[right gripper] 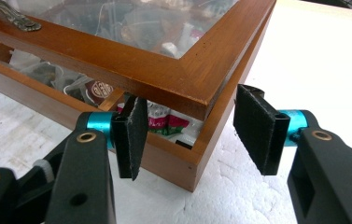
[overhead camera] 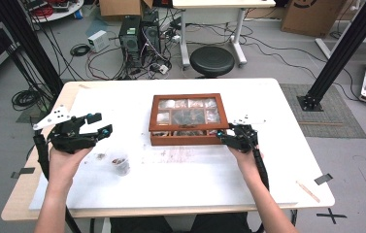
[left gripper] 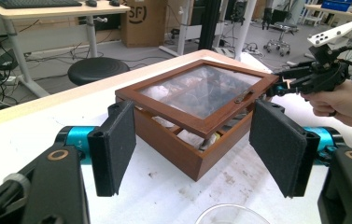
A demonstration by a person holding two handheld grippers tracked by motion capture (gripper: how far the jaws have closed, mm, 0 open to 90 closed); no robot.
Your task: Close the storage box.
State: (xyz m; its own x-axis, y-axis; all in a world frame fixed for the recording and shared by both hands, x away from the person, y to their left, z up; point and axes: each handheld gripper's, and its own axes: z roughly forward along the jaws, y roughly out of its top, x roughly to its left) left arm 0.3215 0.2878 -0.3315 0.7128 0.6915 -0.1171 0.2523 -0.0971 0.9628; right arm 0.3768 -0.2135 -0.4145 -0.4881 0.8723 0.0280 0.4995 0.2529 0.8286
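Wooden tea box [overhead camera: 189,119] mid-counter [overhead camera: 287,165], glass lid [left gripper: 201,88] raised a crack, packets visible inside. Right tongs [overhead camera: 230,138] spread apart at the box's front right corner, one jaw poked under the lid edge, other outside. Left tongs [overhead camera: 100,124] wide apart, empty, hovering well left of box. Clear plastic cup [overhead camera: 120,164] near front left.

L gripper [overhead camera: 104,123] held up at table's left w/ jaws wide apart, R gripper [overhead camera: 225,136] jaws spread too, both forearms reaching fwd.
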